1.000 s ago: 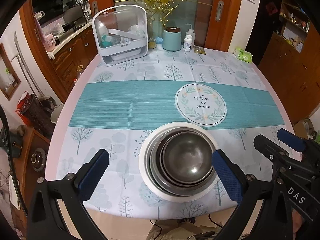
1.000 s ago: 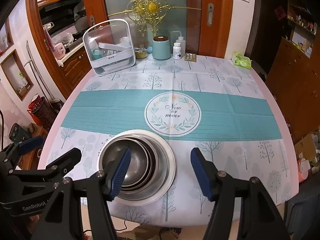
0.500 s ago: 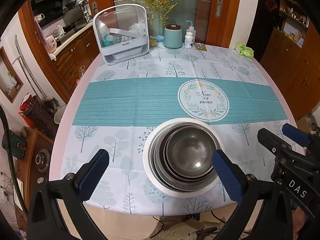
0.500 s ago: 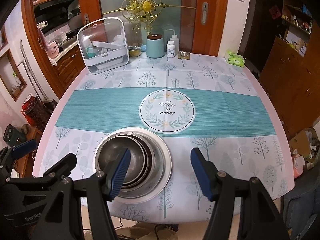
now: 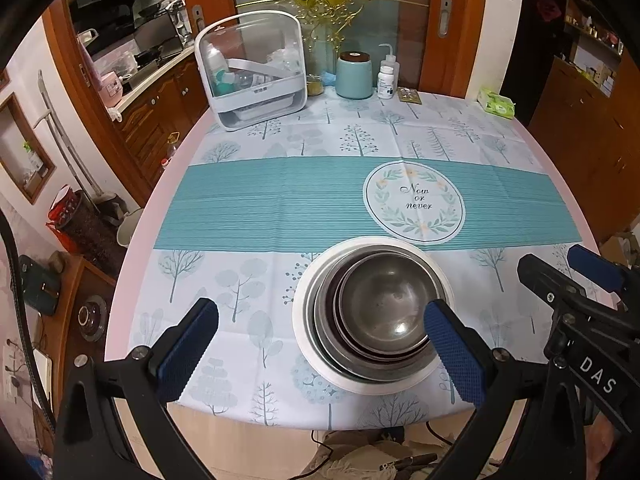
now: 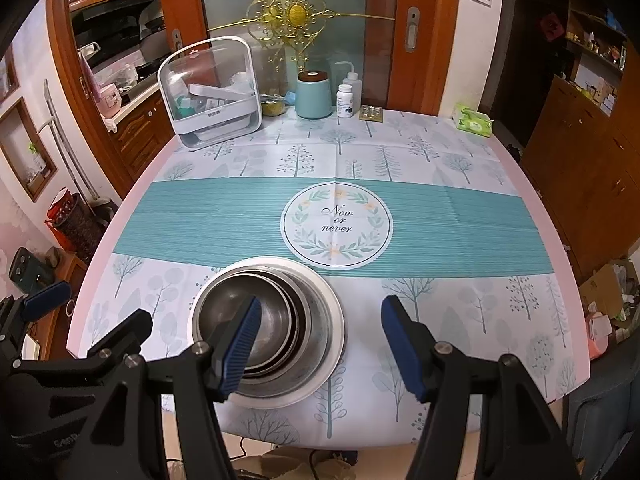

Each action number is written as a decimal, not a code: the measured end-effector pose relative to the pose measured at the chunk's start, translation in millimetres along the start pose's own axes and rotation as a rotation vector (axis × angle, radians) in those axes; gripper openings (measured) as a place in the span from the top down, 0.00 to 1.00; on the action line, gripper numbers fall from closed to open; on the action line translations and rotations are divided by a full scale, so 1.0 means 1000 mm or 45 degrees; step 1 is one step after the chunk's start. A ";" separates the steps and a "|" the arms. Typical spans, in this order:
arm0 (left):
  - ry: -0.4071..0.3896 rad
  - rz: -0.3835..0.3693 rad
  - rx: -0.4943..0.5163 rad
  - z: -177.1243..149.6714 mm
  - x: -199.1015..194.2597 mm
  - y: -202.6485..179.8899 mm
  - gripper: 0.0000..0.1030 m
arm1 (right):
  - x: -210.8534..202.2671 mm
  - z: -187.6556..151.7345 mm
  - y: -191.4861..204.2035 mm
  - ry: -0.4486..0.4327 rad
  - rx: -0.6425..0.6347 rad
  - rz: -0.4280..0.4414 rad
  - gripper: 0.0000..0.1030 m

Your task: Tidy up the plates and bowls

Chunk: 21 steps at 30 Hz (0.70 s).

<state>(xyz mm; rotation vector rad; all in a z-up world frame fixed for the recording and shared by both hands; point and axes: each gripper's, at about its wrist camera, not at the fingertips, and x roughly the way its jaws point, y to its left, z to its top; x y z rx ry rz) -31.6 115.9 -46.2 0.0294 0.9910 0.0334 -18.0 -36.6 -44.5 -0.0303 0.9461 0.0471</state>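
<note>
Several steel bowls (image 5: 380,312) sit nested inside one another on a white plate (image 5: 306,344) near the front edge of the table. My left gripper (image 5: 320,352) hovers above them, open wide; its right pad overlaps the stack's right side in the picture and holds nothing. In the right wrist view the same bowls (image 6: 228,312) and plate (image 6: 336,320) lie low and left. My right gripper (image 6: 322,344) is open too, its left pad over the bowls, nothing between the pads. Each gripper shows in the other's view: right gripper (image 5: 550,260), left gripper (image 6: 102,304).
A round table carries a tree-print cloth with a teal band (image 5: 260,204). At the back stand a white box with a clear lid (image 5: 252,76), a teal canister (image 5: 354,76), small bottles (image 5: 386,80) and a green tissue pack (image 5: 498,106). Wooden cabinets (image 6: 580,152) flank the right.
The left wrist view has drawn back a little, so the stack sits slightly higher and further right in it. Both grippers stay open and hold nothing.
</note>
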 end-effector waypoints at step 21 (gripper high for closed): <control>0.007 -0.006 -0.017 0.000 0.001 -0.001 0.01 | 0.001 0.000 0.001 -0.001 -0.004 0.020 0.39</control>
